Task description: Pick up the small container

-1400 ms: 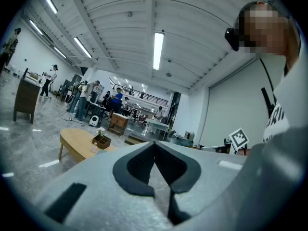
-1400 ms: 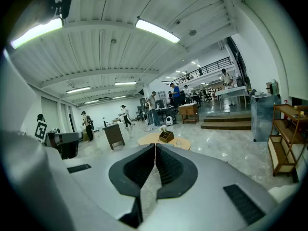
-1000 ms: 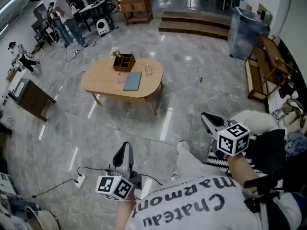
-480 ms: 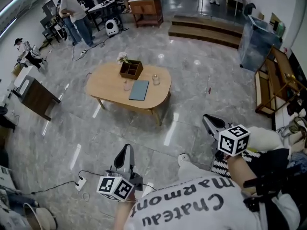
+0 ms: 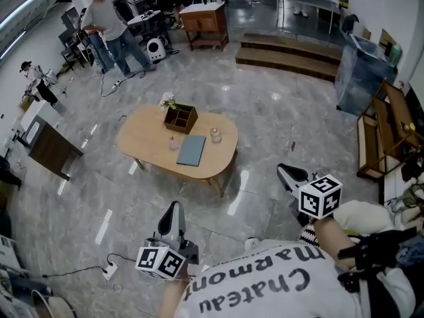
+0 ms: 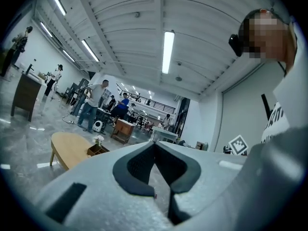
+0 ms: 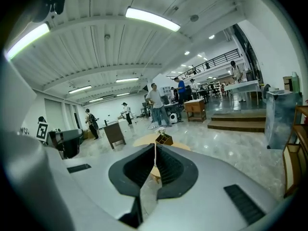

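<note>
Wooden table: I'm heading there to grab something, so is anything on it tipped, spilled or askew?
Nothing stands out. On the wooden table, the compartment box, flat grey-blue pad, clear jar and small pinkish container sit apart, none visibly tipped, no spill visible.

- the floor reads to me as polished grey stone, glossy enough to mirror the ceiling lights.
- the counter looks like pale wood, smooth with a soft sheen; the divided box on it is darker wood.
- the small container looks clear, like glass, though it is tiny on my feed.
- the flat book is a dull grey-blue, matt.
- the left gripper and right gripper have pale grey matt plastic shells; the pads are black, ribbed and rubbery-looking.
- the shirt is white cloth with black print.
- the steps look like dark wood.
</note>
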Tool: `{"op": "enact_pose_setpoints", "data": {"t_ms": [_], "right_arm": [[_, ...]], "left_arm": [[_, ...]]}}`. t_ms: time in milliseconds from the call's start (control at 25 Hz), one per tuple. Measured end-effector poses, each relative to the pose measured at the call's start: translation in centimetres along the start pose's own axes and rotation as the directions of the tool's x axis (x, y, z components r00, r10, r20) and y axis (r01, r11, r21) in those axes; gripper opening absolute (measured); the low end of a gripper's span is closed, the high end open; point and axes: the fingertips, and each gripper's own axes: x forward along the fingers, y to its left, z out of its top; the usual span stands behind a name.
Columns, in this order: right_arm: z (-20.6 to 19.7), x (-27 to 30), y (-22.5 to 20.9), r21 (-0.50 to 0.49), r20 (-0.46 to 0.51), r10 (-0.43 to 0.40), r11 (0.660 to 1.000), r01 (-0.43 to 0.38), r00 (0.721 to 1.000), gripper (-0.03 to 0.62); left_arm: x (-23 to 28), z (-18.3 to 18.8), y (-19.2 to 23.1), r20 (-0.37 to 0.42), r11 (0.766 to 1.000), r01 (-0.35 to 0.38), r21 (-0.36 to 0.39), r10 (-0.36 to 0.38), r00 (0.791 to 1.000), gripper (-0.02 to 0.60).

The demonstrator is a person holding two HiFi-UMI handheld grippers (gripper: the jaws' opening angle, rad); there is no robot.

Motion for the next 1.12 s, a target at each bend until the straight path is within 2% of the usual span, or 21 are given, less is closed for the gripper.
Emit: {"op": "enact_pose_setpoints", "data": {"t_ms": [240,600,800,960,1120], "right_arm": [[1.0,2.9,-4.2,0.066,-0.01,0.012,0.998,-0.011,1.0,0.017],[0.5,6.8,-7.2,0.173,-0.018,0.026,0.985,-0.022,0.999,0.017],[0.6,9.7,-7.5,0.21,-0.042,0.066,0.976,-0.055,0.997,0.017],[1.9,12.6,-7.7,0.274,-0.001,0.101,0.957,-0.097,0.995,0.017],[3.7,16.5,-8.2,0.292,0.01,0.084,0.953,-0.083,0.996,0.017]], "left_arm": [[5.3,0.7,-0.6,0.028,1.0,0.02,0.017,-0.021,0.999,0.014],[8.9,-0.8,1.2,-0.03,1.0,-0.007,0.012,0.008,1.0,0.014],[11.6,-0.9,3.3,-0.048,1.0,-0.011,-0.006,0.01,0.999,0.014],[15.1,-0.8,5.4,-0.061,1.0,0.02,-0.024,-0.022,0.998,0.014],[19.0,0.3,8.2,-0.077,0.998,0.057,-0.028,-0.059,0.995,0.014]]}}
